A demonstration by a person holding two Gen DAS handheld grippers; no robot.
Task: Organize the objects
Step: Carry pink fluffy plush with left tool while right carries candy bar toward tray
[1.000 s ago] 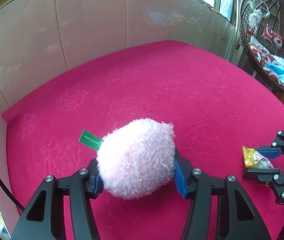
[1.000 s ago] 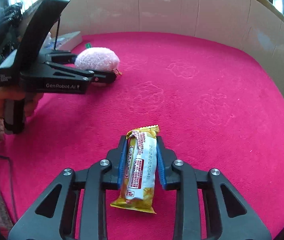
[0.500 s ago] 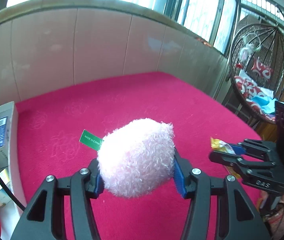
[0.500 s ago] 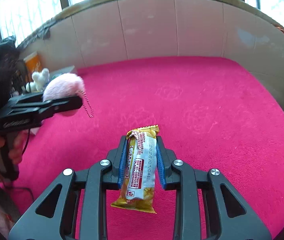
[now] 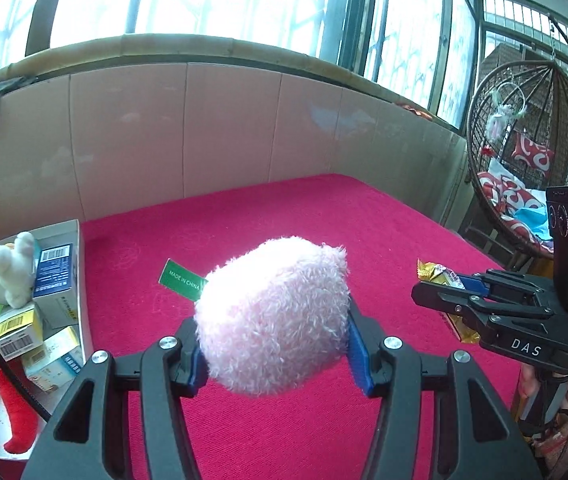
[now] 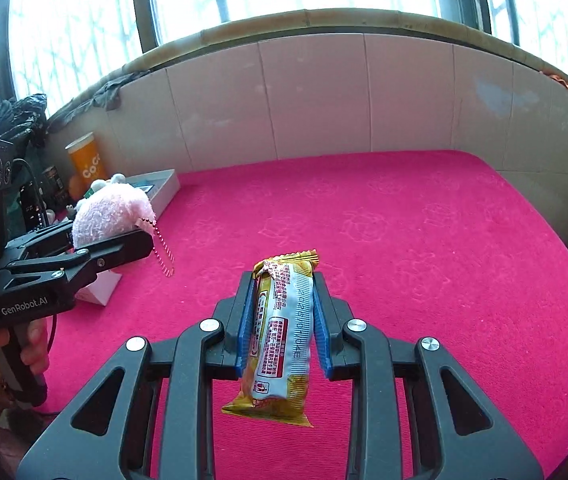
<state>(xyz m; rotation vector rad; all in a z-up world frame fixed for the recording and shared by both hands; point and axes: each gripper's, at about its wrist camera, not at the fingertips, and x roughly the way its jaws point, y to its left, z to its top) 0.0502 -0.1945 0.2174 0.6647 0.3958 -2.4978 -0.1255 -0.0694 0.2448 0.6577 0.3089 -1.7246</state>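
Left wrist view is being filled by a magenta carpet (image 5: 284,220), short-piled and faintly embossed with flowers, against which a white tray (image 5: 78,264) of small printed cartons is being kept at the left edge. A plush (image 5: 272,320), oval, pink and fluffy, is being pinched above the carpet between the blue ribbed pads of the left gripper (image 5: 278,356); its green tag (image 5: 182,280) is being shown reading "MADE IN CHINA". A snack bar (image 6: 282,336), glossy yellow-and-white foil with red print, is being clamped upright above the carpet by the right gripper (image 6: 282,328), marked "DAS".
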